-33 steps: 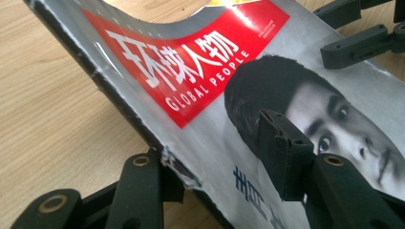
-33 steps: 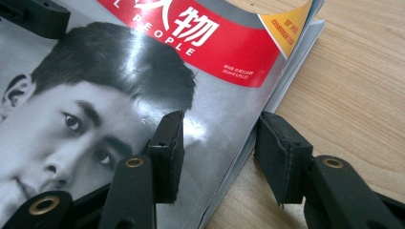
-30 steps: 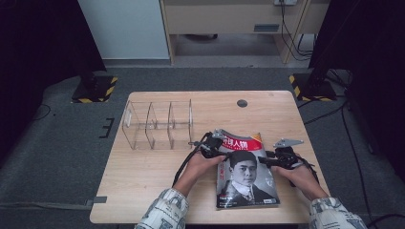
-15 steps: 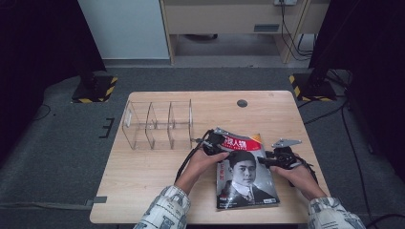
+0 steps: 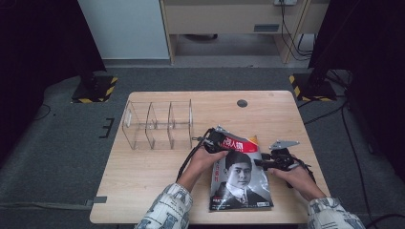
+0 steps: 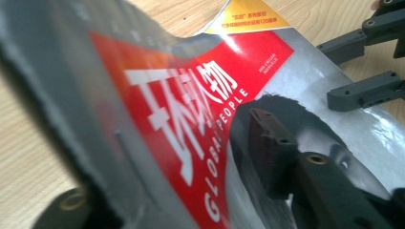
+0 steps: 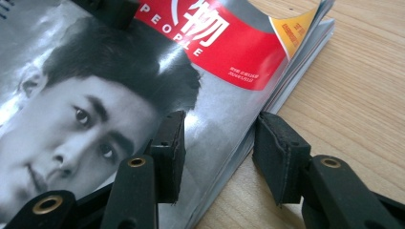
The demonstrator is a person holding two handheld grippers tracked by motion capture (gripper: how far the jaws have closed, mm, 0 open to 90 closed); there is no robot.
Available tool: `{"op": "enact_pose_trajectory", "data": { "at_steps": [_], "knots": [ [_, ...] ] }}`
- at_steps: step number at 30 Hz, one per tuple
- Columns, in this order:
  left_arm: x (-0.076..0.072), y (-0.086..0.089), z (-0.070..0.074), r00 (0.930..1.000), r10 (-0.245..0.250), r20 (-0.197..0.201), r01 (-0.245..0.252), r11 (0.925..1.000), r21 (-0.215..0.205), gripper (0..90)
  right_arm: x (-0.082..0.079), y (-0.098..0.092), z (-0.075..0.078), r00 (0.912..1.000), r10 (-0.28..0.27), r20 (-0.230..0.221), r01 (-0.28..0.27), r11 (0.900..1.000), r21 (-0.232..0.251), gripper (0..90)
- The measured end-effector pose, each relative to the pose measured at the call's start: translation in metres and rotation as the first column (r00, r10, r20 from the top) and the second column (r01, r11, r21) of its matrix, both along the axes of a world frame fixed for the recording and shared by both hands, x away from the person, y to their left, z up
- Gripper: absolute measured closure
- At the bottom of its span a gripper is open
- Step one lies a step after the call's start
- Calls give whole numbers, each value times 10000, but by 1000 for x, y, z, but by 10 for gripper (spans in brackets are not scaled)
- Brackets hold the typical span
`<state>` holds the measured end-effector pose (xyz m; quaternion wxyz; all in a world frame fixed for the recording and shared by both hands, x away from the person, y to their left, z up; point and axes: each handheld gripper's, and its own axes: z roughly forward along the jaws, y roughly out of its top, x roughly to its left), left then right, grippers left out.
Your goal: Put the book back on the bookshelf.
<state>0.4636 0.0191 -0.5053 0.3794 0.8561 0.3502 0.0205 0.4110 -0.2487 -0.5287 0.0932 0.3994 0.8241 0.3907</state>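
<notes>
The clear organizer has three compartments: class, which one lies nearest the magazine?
The rightmost compartment of the clear acrylic organizer: its end wall faces the magazine and the left gripper, while the other two lie farther left.

Your right gripper (image 7: 217, 157) straddles the magazine (image 7: 119, 95) edge on the wooden table (image 7: 353, 95), jaws apart, not pressing.

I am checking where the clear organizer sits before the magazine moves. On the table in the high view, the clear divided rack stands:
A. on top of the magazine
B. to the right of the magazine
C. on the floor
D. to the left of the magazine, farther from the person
D: the clear rack stands apart on the table, up and left of the magazine.
</notes>
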Motion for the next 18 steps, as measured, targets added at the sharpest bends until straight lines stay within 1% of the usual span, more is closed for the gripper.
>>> {"op": "enact_pose_trajectory", "data": {
  "at_steps": [2,4,6,8,11,12,14,17,18],
  "knots": [
    [-1,1,4,10000,37,-67,-36,9998,177,718,0,0,0,10000,52,-39,-52,10000,41,545],
    [-2,1,7,9999,60,-128,-58,9999,118,767,0,-1,0,9998,153,-88,-151,9998,150,536],
    [-3,1,10,10000,-74,-26,75,9998,175,781,-1,-2,0,9998,189,-41,-188,9996,189,528],
    [-4,1,13,9999,-124,52,123,9998,125,791,-1,-3,2,9999,159,63,-161,9994,306,518],
    [-7,1,17,9996,-194,217,196,9998,-92,806,-1,-8,8,9996,-31,295,9,9974,719,510],
    [-7,1,17,9993,-220,293,224,9997,-133,809,-2,-11,11,9992,-178,348,148,9962,863,502],
    [-10,1,21,9989,-249,405,259,9993,-253,814,-2,-15,13,9987,-362,346,324,9941,1035,492],
    [-13,1,27,9981,-311,531,338,9981,-513,828,-2,-18,12,9983,-481,332,447,9943,966,475],
    [-13,1,29,9977,-364,575,395,9978,-532,835,-2,-18,12,9982,-512,309,480,9941,970,468]
  ]
}}
